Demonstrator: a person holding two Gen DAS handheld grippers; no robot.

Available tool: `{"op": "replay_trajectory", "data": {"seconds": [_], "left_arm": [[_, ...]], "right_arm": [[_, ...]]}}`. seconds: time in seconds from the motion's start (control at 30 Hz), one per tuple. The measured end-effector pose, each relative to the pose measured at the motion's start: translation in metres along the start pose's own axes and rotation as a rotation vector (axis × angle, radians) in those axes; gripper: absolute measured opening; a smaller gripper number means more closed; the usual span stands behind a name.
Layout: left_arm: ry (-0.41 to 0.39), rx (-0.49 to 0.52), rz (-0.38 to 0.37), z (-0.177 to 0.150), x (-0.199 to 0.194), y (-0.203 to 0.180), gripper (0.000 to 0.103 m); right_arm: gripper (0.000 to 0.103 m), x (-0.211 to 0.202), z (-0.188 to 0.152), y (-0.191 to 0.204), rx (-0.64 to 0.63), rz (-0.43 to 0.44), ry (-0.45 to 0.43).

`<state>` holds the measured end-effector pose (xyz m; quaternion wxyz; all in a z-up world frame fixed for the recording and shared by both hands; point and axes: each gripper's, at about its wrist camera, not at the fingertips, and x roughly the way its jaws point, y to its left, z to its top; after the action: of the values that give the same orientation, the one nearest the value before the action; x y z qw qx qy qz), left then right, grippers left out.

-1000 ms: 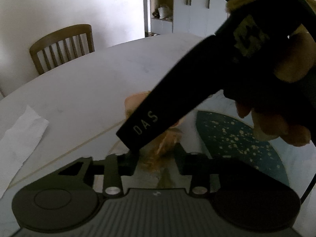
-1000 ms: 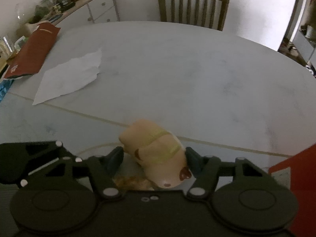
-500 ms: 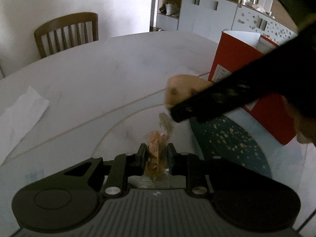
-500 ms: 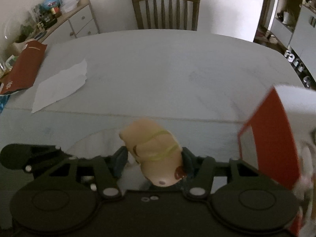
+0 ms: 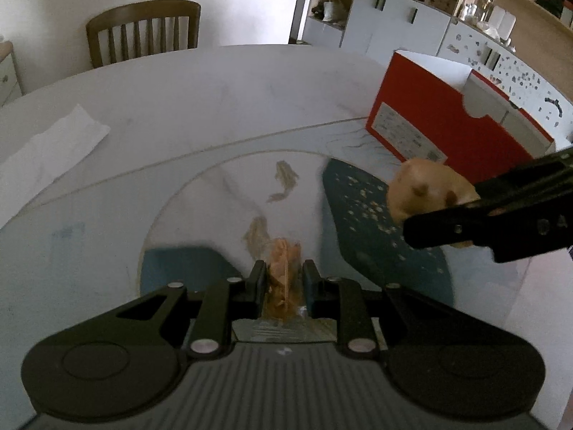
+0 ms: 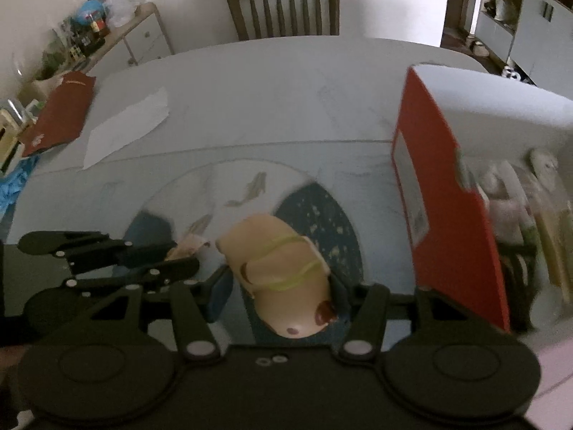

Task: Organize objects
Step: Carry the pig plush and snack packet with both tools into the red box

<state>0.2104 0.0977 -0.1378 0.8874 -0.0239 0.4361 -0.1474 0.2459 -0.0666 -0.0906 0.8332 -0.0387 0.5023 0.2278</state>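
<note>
My left gripper (image 5: 284, 274) is shut on a small clear packet of orange-brown snack (image 5: 283, 263), held just above the round fish-pattern mat (image 5: 286, 179). A beige plush toy (image 6: 279, 261) with a yellow-green band sits between the closing jaws of my right gripper (image 6: 283, 286), both pads against its sides. In the left wrist view the toy (image 5: 422, 193) hangs at the right, in front of the open red box (image 5: 440, 125). The right wrist view shows the red box (image 6: 447, 215) close on the right and the left gripper (image 6: 179, 256) low on the left.
Pale soft toys (image 6: 508, 186) lie inside the box. A white paper sheet (image 6: 125, 129) and a dark red folder (image 6: 61, 111) lie on the far left of the oval table (image 6: 286, 82). A wooden chair (image 6: 283, 7) stands behind it, a cluttered sideboard (image 6: 118, 36) at the left.
The left jaws closed on the snack packet. The right gripper carried the plush toy up and to the right, toward the red box, which has come into both views.
</note>
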Motion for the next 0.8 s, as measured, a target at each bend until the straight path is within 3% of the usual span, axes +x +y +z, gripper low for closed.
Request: {"op": "replay_trajectory", "data": {"seconds": [0.4,0.8], "left_arm": [[-0.014,-0.07,-0.023,-0.013,-0.034,-0.032,0.02],[-0.119,-0.031,-0.062,0.018,-0.067,-0.097,0.02]], "right_arm": [[0.05,-0.053,-0.031,-0.015,-0.002,0.023,-0.055],[0.05,-0.095,-0.036,-0.061,0.032,0.026,-0.103]]}}
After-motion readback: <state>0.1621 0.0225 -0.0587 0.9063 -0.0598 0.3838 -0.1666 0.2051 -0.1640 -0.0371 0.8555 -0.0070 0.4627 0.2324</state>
